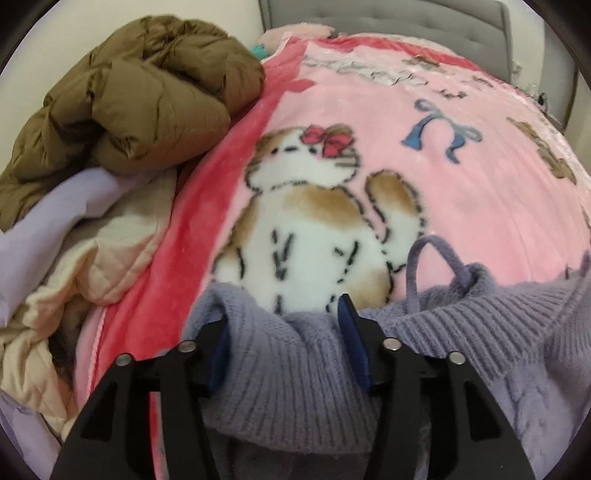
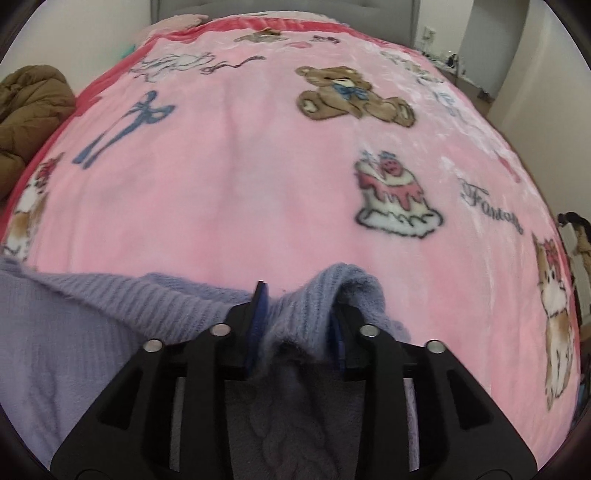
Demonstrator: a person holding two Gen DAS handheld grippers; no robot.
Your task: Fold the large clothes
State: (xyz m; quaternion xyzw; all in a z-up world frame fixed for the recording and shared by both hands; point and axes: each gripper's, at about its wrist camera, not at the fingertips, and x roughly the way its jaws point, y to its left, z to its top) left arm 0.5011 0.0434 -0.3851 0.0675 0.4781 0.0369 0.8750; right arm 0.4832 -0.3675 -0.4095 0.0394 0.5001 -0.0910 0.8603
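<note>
Lavender knit sweater (image 1: 295, 369) lies at near edge of the pink blanket (image 1: 461, 192), ribbed hem bunched up, a knit loop sticking up from it.

Left gripper (image 1: 284, 343): jaws partly apart, a fold of the ribbed knit sits between the blue pads; pads look slack on it, not pinching. Right gripper (image 2: 295, 325): same, approx half open w/ a hump of sweater between the pads, no clear squeeze.

Around the sweater: brown puffer jacket (image 1: 140, 92) heaped left of it & further back, off the blanket's red border. Nearer, left of the sweater, a cream quilted piece (image 1: 103, 258) w/ a pale lilac cloth (image 1: 55, 221) on top.

Blanket beyond the sweater is flat & bare of clothes up to the grey headboard (image 1: 388, 14). Right blanket edge drops off toward the wall.

Print: cat, bear, cake, bows. Readable script by the cake: "Fantasy" (image 2: 491, 206), last letters blurry.
</note>
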